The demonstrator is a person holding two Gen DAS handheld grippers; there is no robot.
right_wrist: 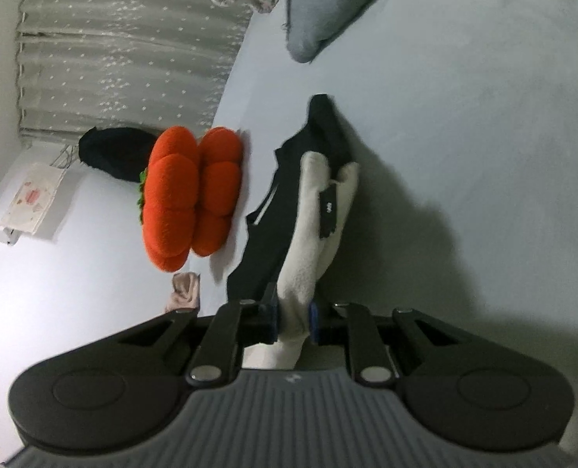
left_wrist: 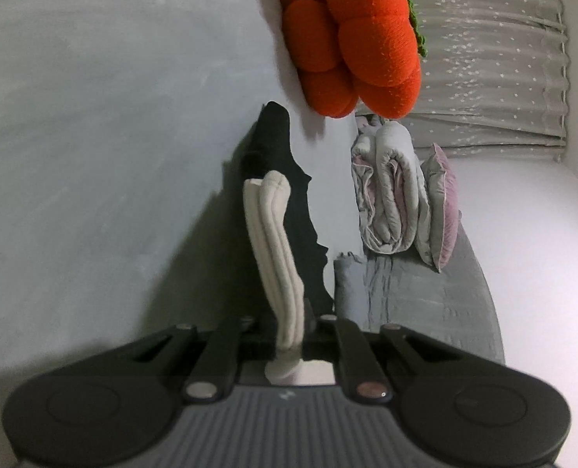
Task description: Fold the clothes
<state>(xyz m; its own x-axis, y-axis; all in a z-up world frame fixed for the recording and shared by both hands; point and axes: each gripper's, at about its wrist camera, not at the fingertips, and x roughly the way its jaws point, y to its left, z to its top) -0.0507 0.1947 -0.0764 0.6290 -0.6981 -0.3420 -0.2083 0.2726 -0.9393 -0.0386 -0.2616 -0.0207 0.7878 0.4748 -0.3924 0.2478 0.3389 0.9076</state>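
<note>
Left wrist view: we find the left gripper (left_wrist: 302,335) clamped on the cream cloth (left_wrist: 275,234), and the right gripper (right_wrist: 293,321) likewise; a black garment (left_wrist: 289,195) hangs just beyond. We judge folding barely begun.

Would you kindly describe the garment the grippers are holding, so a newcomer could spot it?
Start at the big orange pumpkin-shaped plush cushion on the pale grey bed sheet. Beside it, a black garment lies on the sheet. The cream fleecy garment sits over it, the only pale fuzzy piece, bearing a small black tag.
</note>
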